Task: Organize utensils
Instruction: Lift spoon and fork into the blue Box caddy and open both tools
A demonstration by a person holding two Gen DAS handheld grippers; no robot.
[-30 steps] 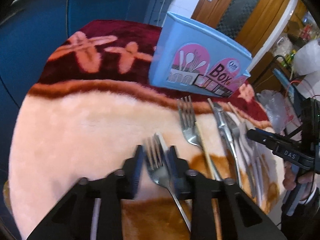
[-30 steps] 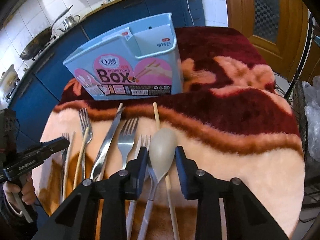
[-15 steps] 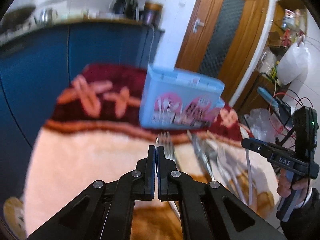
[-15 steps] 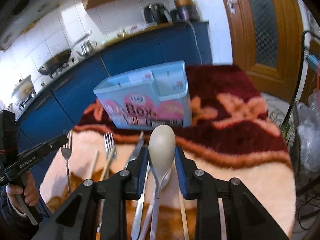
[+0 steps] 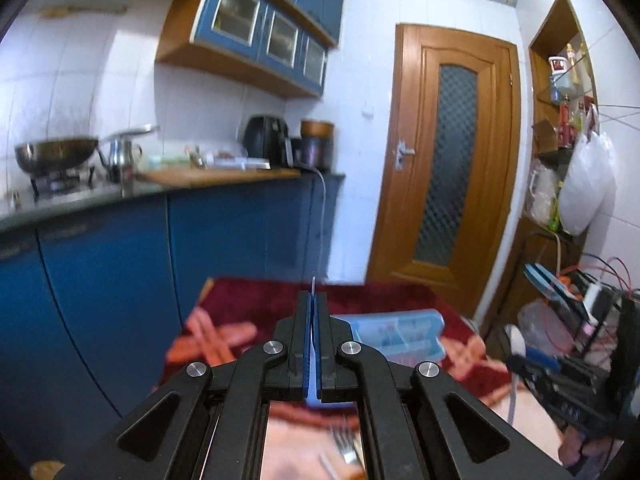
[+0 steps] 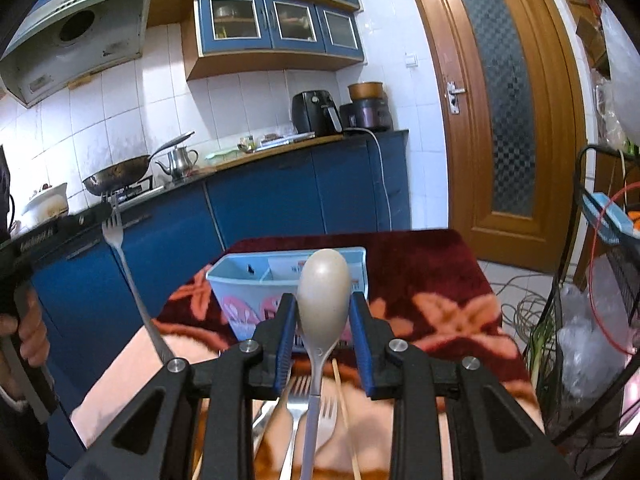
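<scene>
We hold our left tongs (image 5: 313, 312) clamped on a fork (image 6: 113, 229), lifted left of the blue chopsticks box (image 6: 256, 300). Our right tongs (image 6: 323, 320) grip a grey spoon (image 6: 323, 292) by its bowl, just before that box, above the blanket-covered tabletop (image 6: 432, 280).

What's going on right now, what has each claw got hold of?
Left gripper shut on a fork, lifted clear. Right gripper shut on a spoon, raised. Blue utensil box ahead on the blanket, nothing between.

No legible txt anywhere; print on blue utensil box (image 6: 256, 304) & left gripper (image 6: 102, 216) too blurred.
</scene>
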